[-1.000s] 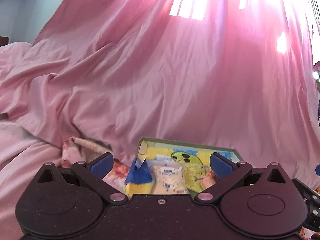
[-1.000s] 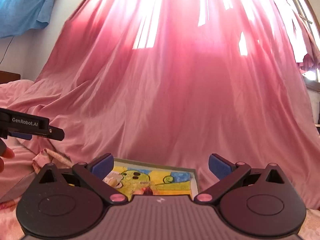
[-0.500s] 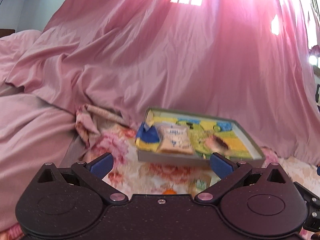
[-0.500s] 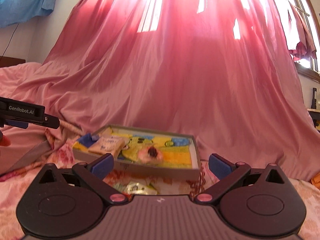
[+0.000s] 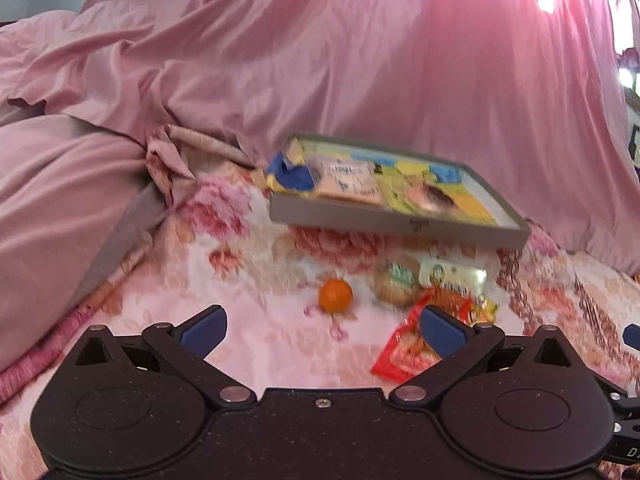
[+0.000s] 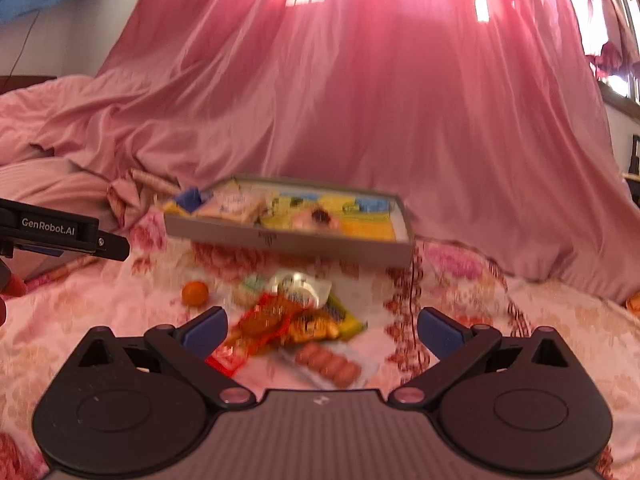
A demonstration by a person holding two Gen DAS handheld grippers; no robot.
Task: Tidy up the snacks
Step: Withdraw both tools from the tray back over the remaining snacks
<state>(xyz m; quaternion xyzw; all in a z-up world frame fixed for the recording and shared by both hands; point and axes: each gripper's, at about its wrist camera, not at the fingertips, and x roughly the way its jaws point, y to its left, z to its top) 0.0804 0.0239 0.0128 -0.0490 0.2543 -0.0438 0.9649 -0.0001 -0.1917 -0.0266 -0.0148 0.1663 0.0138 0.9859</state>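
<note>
Since the earlier frames both cameras have tipped downward: the loose snack pile, previously hidden or barely showing under the grippers, is now in plain view, and the tray sits higher in each picture. We find the left gripper (image 5: 322, 328) and the right gripper (image 6: 322, 328) both spread wide with nothing between the fingers.

The step in hand, in our judgement, is the approach to the next pick. The tray (image 6: 288, 242) rests on the floral bedspread (image 6: 520, 320) against the pink drape (image 6: 360, 100) and already holds several packets.

Loose items lie just in front of the tray: a small orange ball (image 5: 335, 295), a round cookie packet (image 5: 396, 282), a red wrapper (image 5: 404, 354) partly behind the left gripper's right finger, and a clear pack of sausages (image 6: 328, 362) nearest the right gripper. Motion blur hides all labels.

The next move calls for lowering one gripper over a single packet; the wrappers overlap, so a thin, slippery edge may drag its neighbours.
</note>
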